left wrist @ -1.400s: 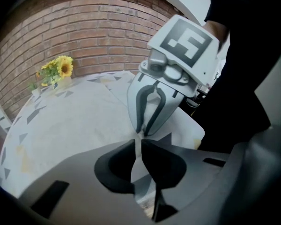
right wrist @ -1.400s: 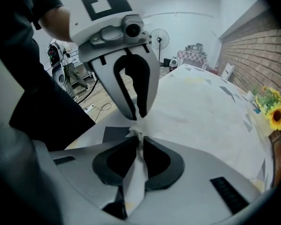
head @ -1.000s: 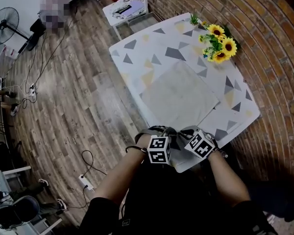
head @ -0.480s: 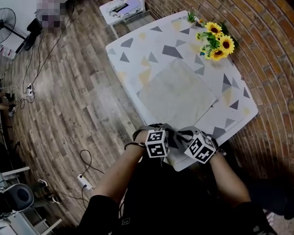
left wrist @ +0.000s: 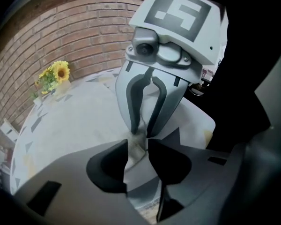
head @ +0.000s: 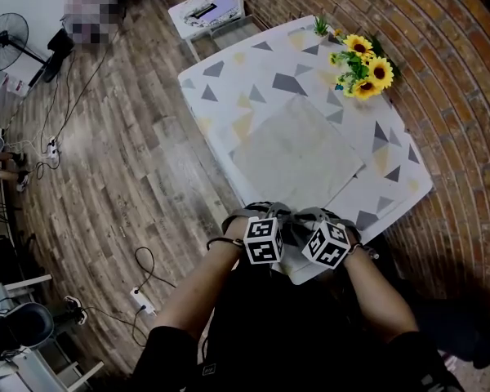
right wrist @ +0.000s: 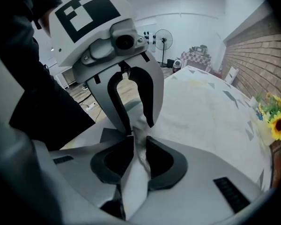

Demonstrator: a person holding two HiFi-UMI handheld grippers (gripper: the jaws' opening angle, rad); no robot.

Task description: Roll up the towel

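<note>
One towel (head: 298, 158), pale grey, faintly mottled and roughly square, lies spread flat on the surface (head: 229, 88). Only its near corner, at the surface's near edge, is pulled up into a thin crumpled ridge.

Two claws meet at that corner, tip to tip and angled steeply down. The left claw (left wrist: 138, 156) has its dark, curved jaws opening, with the ridge of cloth standing in the gap and the pads no longer pressing it. The right claw (right wrist: 139, 156) is opening too. Its gap is narrower, and the same fold of towel runs up through it, loose between the pads. Each claw carries one white cube with black square markers, the left cube (head: 264, 241) and the right cube (head: 325, 243) side by side above the person's forearms.

The surface is a single rectangular top with rounded corners, covered in white sheet printed with grey and yellow triangles. At its far corner stands one bunch of sunflowers (head: 363, 68), showing at least three yellow blooms. A red brick wall (head: 441, 72) runs along the far side. The floor (head: 131, 162) is grey-brown wood plank, with one standing fan (head: 8, 39) at its edge.
</note>
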